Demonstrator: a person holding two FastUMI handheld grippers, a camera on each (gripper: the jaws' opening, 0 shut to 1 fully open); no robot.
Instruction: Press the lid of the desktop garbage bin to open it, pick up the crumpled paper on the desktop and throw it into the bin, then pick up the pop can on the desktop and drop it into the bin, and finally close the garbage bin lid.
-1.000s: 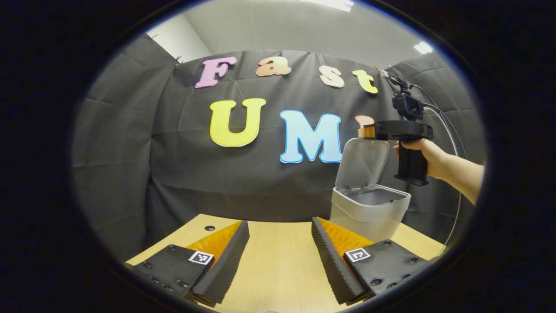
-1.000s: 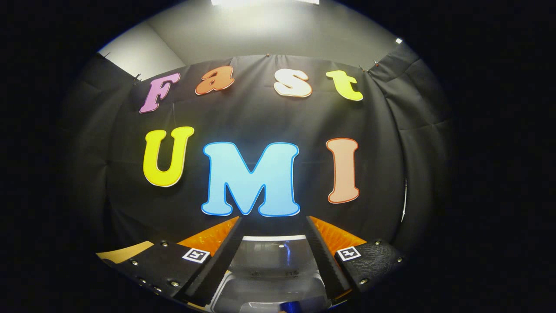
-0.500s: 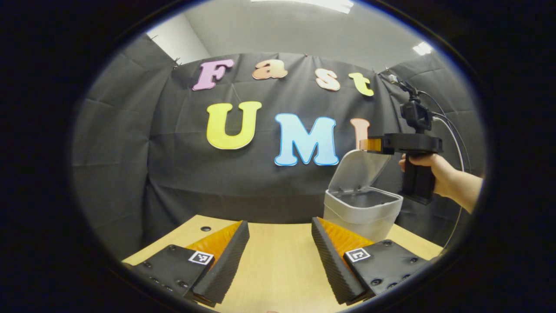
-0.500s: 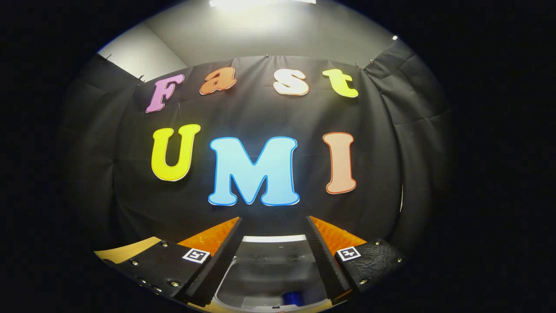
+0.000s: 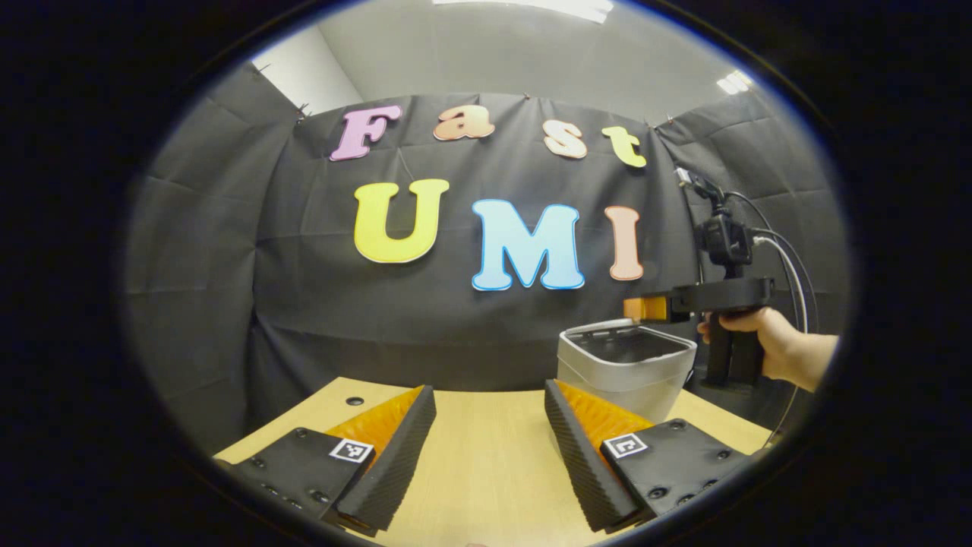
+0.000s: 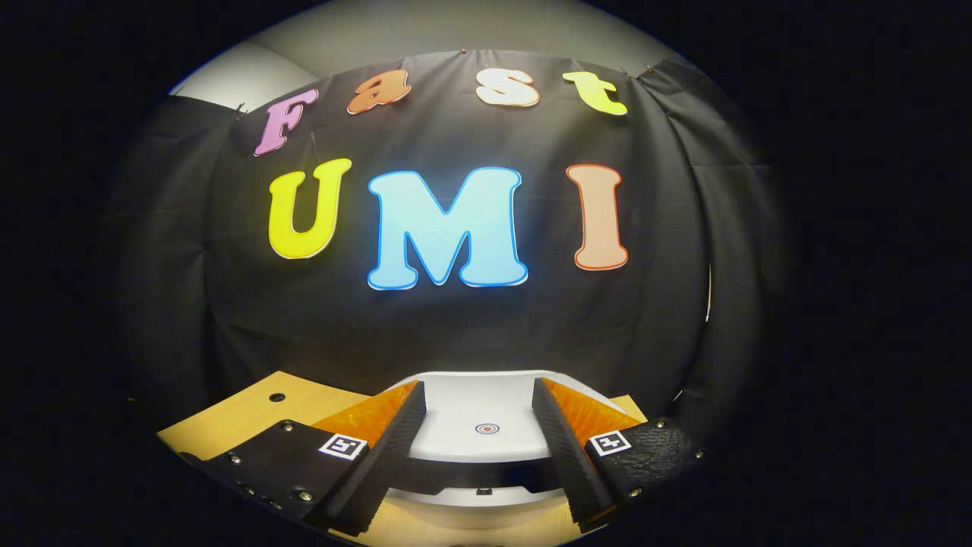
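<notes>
The grey desktop bin (image 5: pixel 616 374) stands at the right of the wooden table (image 5: pixel 486 463). Its white lid (image 6: pixel 486 414), marked with a small red ring (image 6: pixel 487 428), lies almost flat, with a dark gap left along the front. In the right gripper view my right gripper (image 6: pixel 478 384) is open, low over the lid, one finger on each side of the ring. In the left gripper view that gripper (image 5: pixel 645 308) rests at the lid's top edge, held by a hand (image 5: pixel 767 346). My left gripper (image 5: pixel 490 389) is open above bare table with nothing between its fingers.
A small round hole (image 5: pixel 355 400) sits near the table's far left edge. The black cloth wall hangs close behind the table and the bin. A cable (image 5: pixel 790 266) loops from the right gripper's camera toward the right.
The right gripper has come down and the lid has swung with it from upright to nearly flat, hiding the bin's inside. The left gripper has barely shifted.
</notes>
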